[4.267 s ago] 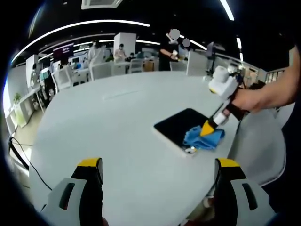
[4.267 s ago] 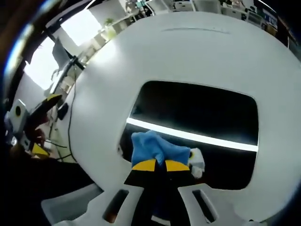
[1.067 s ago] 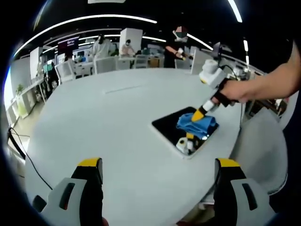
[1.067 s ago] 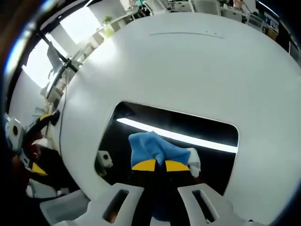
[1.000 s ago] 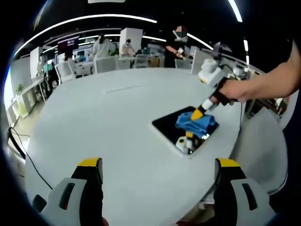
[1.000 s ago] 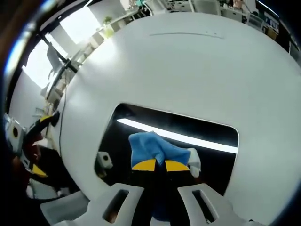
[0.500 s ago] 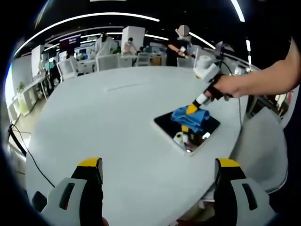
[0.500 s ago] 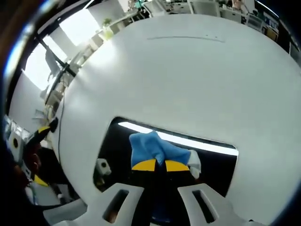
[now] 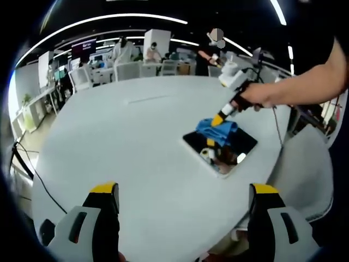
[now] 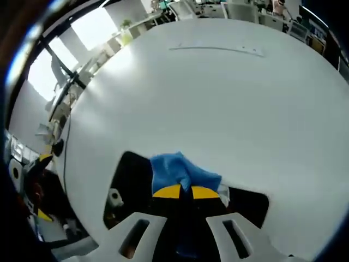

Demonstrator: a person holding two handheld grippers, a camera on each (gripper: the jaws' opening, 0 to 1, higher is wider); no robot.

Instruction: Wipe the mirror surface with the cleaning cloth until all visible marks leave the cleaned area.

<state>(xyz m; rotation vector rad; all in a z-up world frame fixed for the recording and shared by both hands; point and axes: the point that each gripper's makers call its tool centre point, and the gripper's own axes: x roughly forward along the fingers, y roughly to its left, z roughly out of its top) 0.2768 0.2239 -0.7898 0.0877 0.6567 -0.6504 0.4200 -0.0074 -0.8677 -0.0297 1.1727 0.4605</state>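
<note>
The right gripper point(image 10: 184, 192) had its yellow-tipped jaws clenched on the blue cleaning cloth point(image 10: 175, 171), pressing it onto the far end of the mirror point(image 10: 130, 180). From the left gripper view, the mirror point(image 9: 240, 146) lay flat on the round white table point(image 9: 125, 147), near the edge on the person's right, with the cloth point(image 9: 216, 131) bunched at its far corner under the right gripper point(image 9: 217, 119).

To wipe well here, I judged the cloth should stay flat and pressed under the jaws, drawn in overlapping strokes along the glass, without letting it drag off the far edge or shove the mirror about on the smooth table.

The mirror was a dark rectangle. In the left gripper view its long axis ran diagonally, from the cloth's end towards the table edge near the person.

The left gripper point(image 9: 182, 215) hung back above the table's near side, jaws spread wide, holding nothing.
</note>
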